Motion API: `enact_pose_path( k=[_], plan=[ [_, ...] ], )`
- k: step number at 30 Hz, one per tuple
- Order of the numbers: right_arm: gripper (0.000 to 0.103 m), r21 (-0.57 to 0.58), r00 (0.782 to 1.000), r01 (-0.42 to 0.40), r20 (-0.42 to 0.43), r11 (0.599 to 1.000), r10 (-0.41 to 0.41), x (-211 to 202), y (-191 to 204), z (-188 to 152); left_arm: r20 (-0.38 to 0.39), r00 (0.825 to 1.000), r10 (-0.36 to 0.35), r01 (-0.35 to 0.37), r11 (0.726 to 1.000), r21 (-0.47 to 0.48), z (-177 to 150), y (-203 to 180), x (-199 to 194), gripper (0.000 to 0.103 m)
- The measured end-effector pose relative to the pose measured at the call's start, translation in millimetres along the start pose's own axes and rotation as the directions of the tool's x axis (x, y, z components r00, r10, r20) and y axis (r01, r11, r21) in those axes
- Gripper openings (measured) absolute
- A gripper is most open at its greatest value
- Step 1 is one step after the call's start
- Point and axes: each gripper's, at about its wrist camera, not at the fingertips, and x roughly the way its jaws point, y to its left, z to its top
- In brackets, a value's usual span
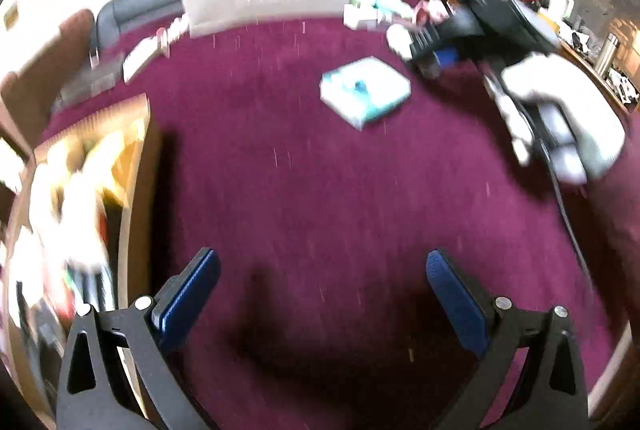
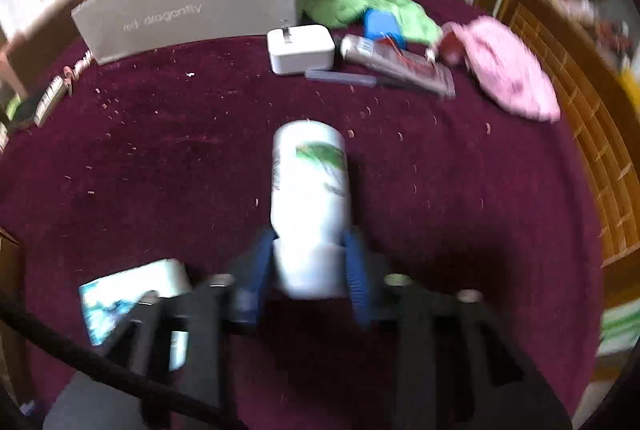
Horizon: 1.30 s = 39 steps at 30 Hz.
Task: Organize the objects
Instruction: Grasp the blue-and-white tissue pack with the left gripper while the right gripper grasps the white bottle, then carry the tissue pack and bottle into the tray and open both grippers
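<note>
On the cloth, the charger sits before the box; tube and pouch lie to its right.

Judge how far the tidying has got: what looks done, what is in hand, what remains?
Done: the box at the left already holds several items, though blur hides what they are. In hand: the right gripper is shut on the white bottle; the left gripper is open and empty. Left: the teal-and-white box, white case, tube, green cloth and pink cloth lie loose on the maroon cloth.
</note>
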Motion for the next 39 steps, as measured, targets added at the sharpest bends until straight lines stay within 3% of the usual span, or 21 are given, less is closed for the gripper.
enact_pose_path(
  k=[5,10,15,16,17,18,19,20,22,26,31,36,39],
  plan=[
    [0.027,0.124,0.992,-0.124,-0.016,0.985,0.127,-17,-30,-41,0.057,0.998,0.018,-0.027,0.984,0.173,49,-15,24,0.101],
    [0.028,0.173,0.975,-0.222,0.04,0.96,0.218,-28,-46,-71,0.112,0.991,0.07,-0.105,0.933,0.345,90,-29,71,0.101],
    [0.028,0.157,0.97,-0.239,0.094,0.958,0.226,-27,-45,-71,0.096,0.989,0.108,-0.141,0.871,0.471,98,-52,114,0.102],
    [0.028,0.157,0.966,-0.248,0.106,0.956,0.234,-27,-46,-71,0.135,0.987,0.093,-0.146,0.874,0.464,98,-53,112,0.101],
    [0.029,0.157,0.965,-0.254,0.113,0.954,0.238,-26,-45,-71,0.117,0.988,0.096,-0.139,0.882,0.45,99,-53,114,0.099],
    [0.029,0.155,0.963,-0.258,0.119,0.954,0.241,-25,-45,-72,0.061,0.997,0.049,-0.07,0.91,0.408,103,-48,116,0.082],
    [0.029,0.149,0.962,-0.258,0.126,0.954,0.241,-25,-44,-72,0.009,1.0,-0.027,0.022,0.932,0.362,105,-43,115,0.048],
    [0.03,0.15,0.961,-0.26,0.135,0.954,0.241,-25,-44,-71,-0.034,0.997,-0.073,0.08,0.947,0.311,108,-39,115,0.043],
    [0.032,0.159,0.954,-0.278,0.165,0.947,0.252,-23,-44,-71,-0.032,0.998,-0.057,0.064,0.952,0.299,106,-38,108,0.038],
    [0.032,0.167,0.944,-0.291,0.213,0.942,0.254,-19,-46,-72,-0.03,0.994,-0.105,0.109,0.965,0.24,88,-28,81,0.037],
    [0.032,0.179,0.939,-0.305,0.217,0.935,0.265,-19,-49,-70,0.066,0.987,-0.147,0.139,0.983,0.119,48,-2,12,0.037],
    [0.032,0.212,0.938,-0.324,0.201,0.922,0.284,-23,-52,-74,0.169,0.983,-0.071,0.074,0.997,-0.009,2,45,-58,0.037],
    [0.032,0.224,0.916,-0.386,0.21,0.895,0.342,-39,-46,-82,0.204,0.979,0.006,0.016,0.994,-0.106,-27,92,-95,0.037]
  ],
)
